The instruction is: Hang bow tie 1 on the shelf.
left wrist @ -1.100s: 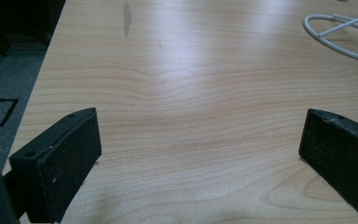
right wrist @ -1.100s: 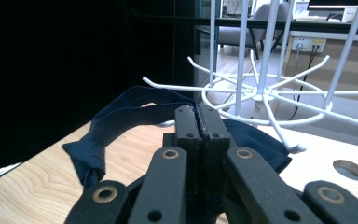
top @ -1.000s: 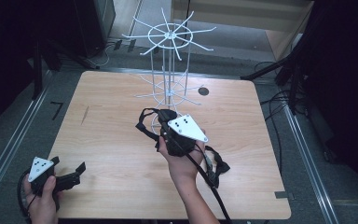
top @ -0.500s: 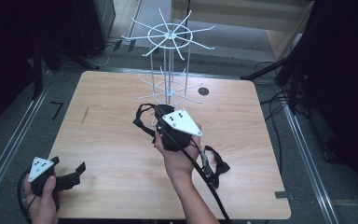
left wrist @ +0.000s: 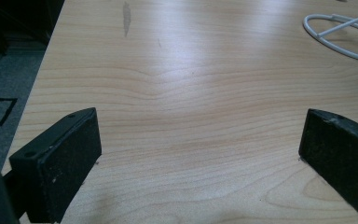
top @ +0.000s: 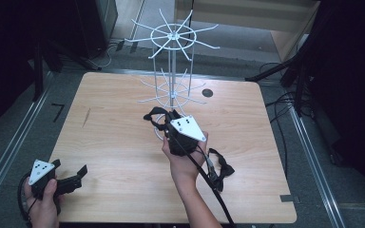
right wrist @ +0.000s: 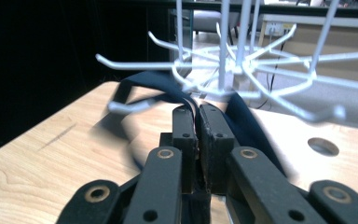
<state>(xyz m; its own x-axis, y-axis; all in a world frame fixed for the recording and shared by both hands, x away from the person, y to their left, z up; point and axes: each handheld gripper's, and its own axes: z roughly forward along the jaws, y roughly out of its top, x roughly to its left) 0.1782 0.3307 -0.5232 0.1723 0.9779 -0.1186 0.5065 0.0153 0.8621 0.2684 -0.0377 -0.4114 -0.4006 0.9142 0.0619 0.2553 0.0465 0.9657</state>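
My right gripper (top: 165, 118) is over the middle of the table, just in front of the white wire rack (top: 171, 90). Its jaws are pinched on a dark strap (top: 151, 114) that loops out ahead of them. In the right gripper view the fingertips (right wrist: 198, 112) clamp the strap (right wrist: 142, 83) under the rack's lower hooks (right wrist: 223, 70). The jaws have just been opening a touch, with the strap still gripped. My left gripper (top: 70, 167) rests at the table's near left corner, open, and in the left gripper view there is bare wood between its jaws (left wrist: 200, 154).
A black bow tie (top: 221, 170) lies on the table just right of my right forearm. The rack's base ring (left wrist: 335, 37) sits on the wood. A round cable hole (top: 207, 93) is behind the rack, to the right. Cables run over the floor at the right.
The right gripper, still holding the strap, has sunk slightly toward the table in front of the rack. The left gripper has not moved.
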